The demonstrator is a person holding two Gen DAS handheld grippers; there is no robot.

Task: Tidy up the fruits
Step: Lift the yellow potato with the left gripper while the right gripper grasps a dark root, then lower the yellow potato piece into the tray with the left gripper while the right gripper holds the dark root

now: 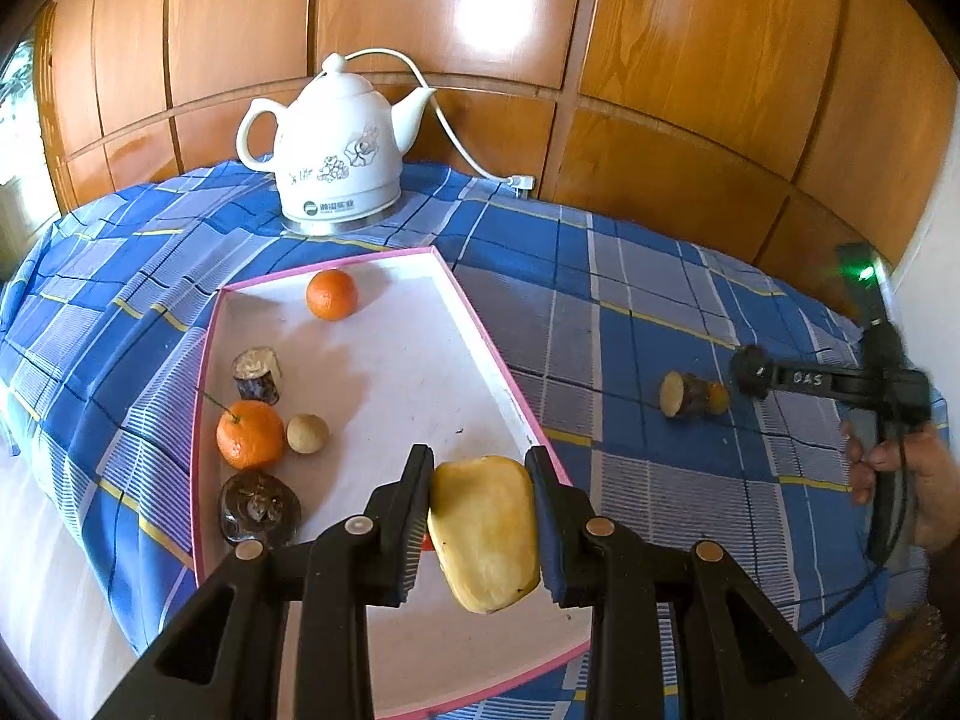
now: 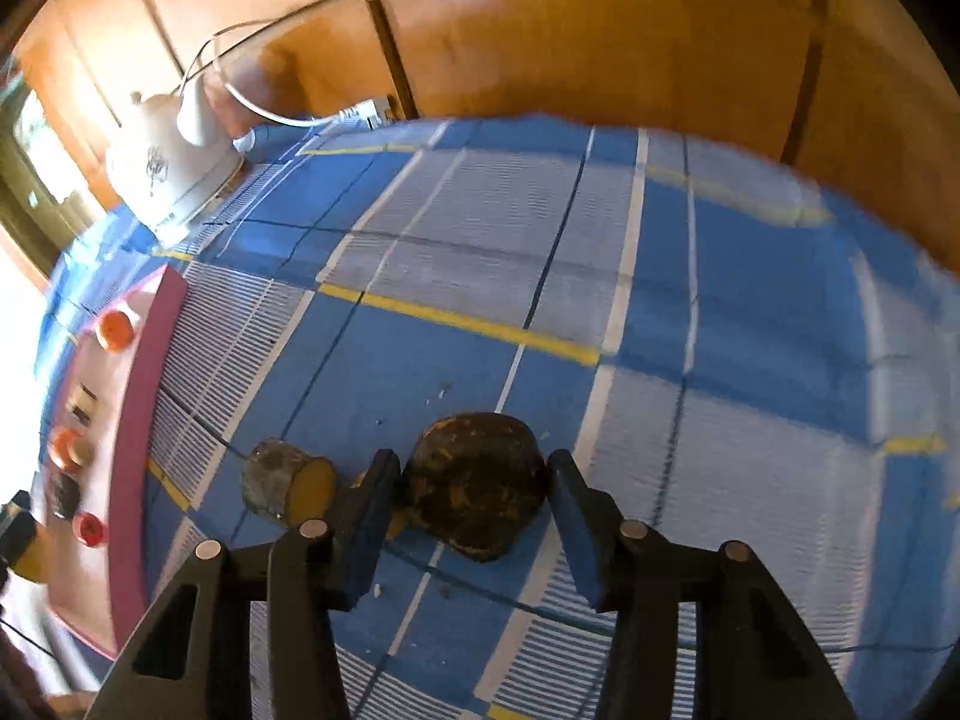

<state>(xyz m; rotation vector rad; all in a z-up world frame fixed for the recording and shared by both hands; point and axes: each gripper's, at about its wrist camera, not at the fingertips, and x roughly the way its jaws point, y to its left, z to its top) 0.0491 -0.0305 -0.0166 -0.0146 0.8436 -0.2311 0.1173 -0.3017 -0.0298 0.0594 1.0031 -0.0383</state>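
Note:
My left gripper is shut on a pale yellow peeled fruit piece, which hangs over the near right part of the white, pink-rimmed tray. The tray holds two oranges, a dark stump-like piece, a small tan round fruit and a dark brown round fruit. In the right wrist view, my right gripper points down at the blue plaid cloth. Both its pads touch a dark brown round fruit piece resting there. A short cut piece with a yellow face lies just left of it.
A white electric kettle with its cord stands at the back of the table, behind the tray. Wooden wall panels close off the far side. A hand holds the right gripper at the table's right edge. Blue plaid cloth stretches right of the tray.

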